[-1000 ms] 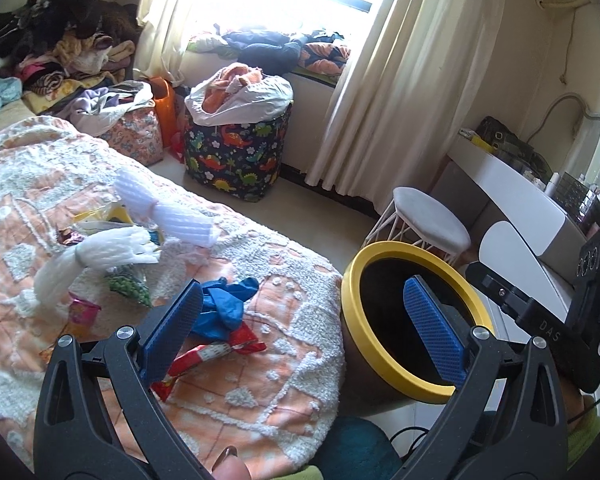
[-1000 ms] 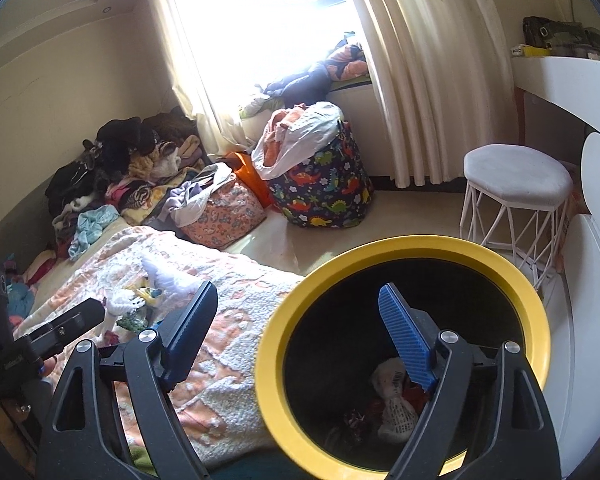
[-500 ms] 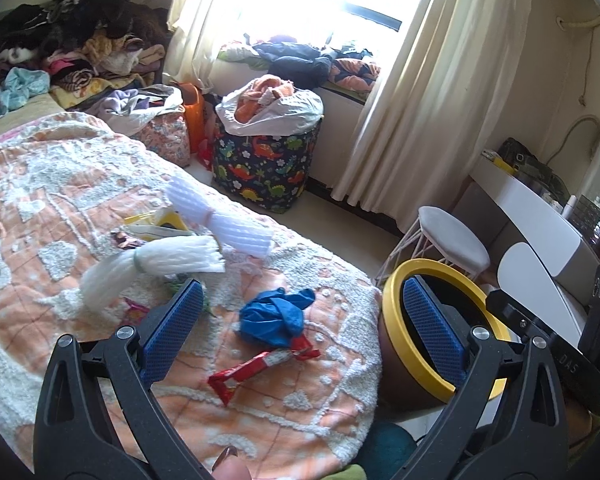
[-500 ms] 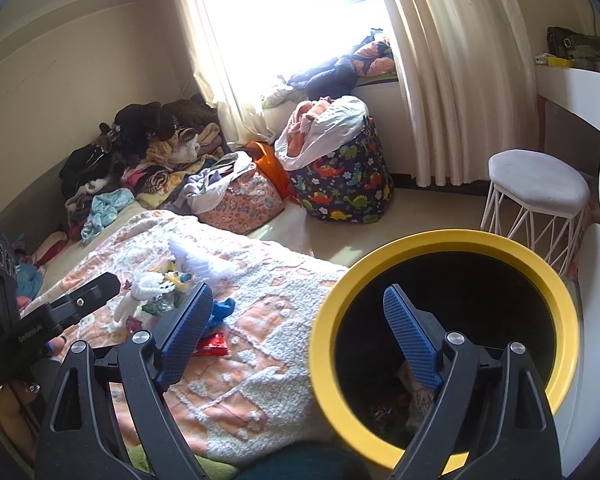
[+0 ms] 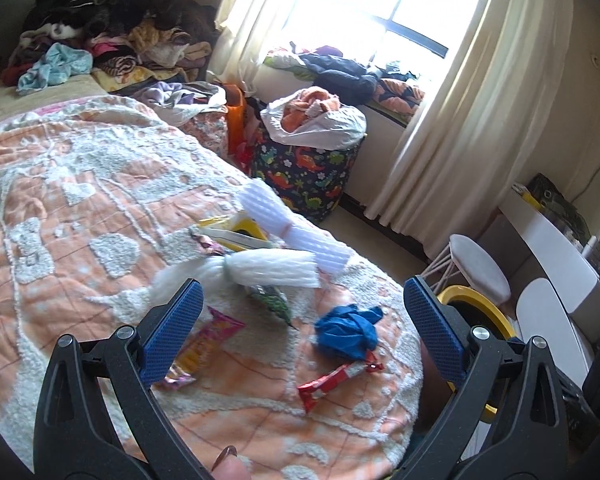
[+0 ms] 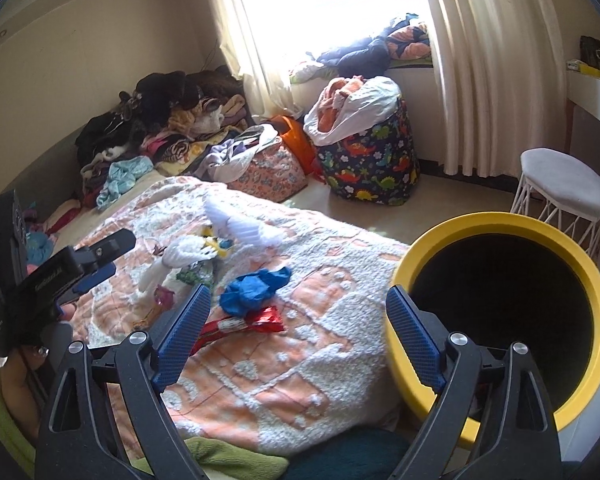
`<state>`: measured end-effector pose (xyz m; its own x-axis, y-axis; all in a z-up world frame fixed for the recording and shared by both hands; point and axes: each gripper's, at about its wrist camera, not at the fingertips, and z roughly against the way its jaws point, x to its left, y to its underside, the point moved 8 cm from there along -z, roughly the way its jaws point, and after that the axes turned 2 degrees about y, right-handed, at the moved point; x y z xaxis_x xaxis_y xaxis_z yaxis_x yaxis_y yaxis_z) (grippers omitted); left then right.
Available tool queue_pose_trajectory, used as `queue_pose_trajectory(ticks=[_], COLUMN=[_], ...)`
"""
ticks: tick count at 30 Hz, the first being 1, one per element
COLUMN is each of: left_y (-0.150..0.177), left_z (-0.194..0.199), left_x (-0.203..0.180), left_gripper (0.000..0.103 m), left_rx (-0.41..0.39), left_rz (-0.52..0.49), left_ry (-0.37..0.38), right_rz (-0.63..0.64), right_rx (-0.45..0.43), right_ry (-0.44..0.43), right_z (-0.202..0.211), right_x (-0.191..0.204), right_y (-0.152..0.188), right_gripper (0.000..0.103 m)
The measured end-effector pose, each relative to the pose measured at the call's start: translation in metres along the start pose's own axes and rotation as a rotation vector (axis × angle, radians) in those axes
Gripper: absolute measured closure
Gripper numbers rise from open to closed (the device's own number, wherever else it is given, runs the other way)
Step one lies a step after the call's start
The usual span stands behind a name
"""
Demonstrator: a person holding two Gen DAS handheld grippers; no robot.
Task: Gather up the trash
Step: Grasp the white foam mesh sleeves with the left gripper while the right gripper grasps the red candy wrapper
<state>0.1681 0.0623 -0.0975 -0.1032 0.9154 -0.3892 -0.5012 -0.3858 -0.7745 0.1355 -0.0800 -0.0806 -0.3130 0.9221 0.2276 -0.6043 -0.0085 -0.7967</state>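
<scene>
Both released and empty, the left claw point(image 5: 300, 330) and right claw point(image 6: 298, 330) have swung from the yellow-rimmed bin point(image 6: 572, 248) toward the blue wad point(image 5: 346, 330) beside it on the bed point(image 5: 80, 216).

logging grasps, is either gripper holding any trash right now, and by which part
Nothing is held. The left gripper and right gripper both have open jaws, empty, above the blue wad and red wrapper.
</scene>
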Motion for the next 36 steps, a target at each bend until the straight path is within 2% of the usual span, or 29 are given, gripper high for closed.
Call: queue_pose_trajectory(ticks=[8,18,23,28,35,36], left_y=[-0.008,0.001,0.006,0.006,0.012,0.013], left_z=[0.001,-0.02,-0.033,-0.043,-0.059,-0.06], left_x=[0.043,0.075,0.079,0.082,0.08,0.08], left_gripper=[0.011,0.011,0.015,0.022,0.034,0.036], left_rx=[-0.003,0.091,0.134,0.17,0.245,0.249], left_rz=[0.035,0.043,0.03,-0.033,-0.088,-0.089], left_ry=[-0.068,-0.116,-0.118,-0.144,-0.094,-0.086], right_rz=[0.034,0.011,-0.032,-0.034,-0.032,-0.042], right_rx=[0.087,0.178,0.222,0.263,0.308,0.318], right_ry=[-0.019,0.023,0.016,0.006,-0.002,0.001], right_z=[-0.027,-0.063,-0.079,-0.094,-0.113,-0.116], right_x=[0.042,0.058,0.058,0.065,0.073,0.072], right_y=[0.015,0.03,0.035,0.041,0.047,0.048], right_gripper=[0.016,0.016,0.016,0.016,0.016,0.019])
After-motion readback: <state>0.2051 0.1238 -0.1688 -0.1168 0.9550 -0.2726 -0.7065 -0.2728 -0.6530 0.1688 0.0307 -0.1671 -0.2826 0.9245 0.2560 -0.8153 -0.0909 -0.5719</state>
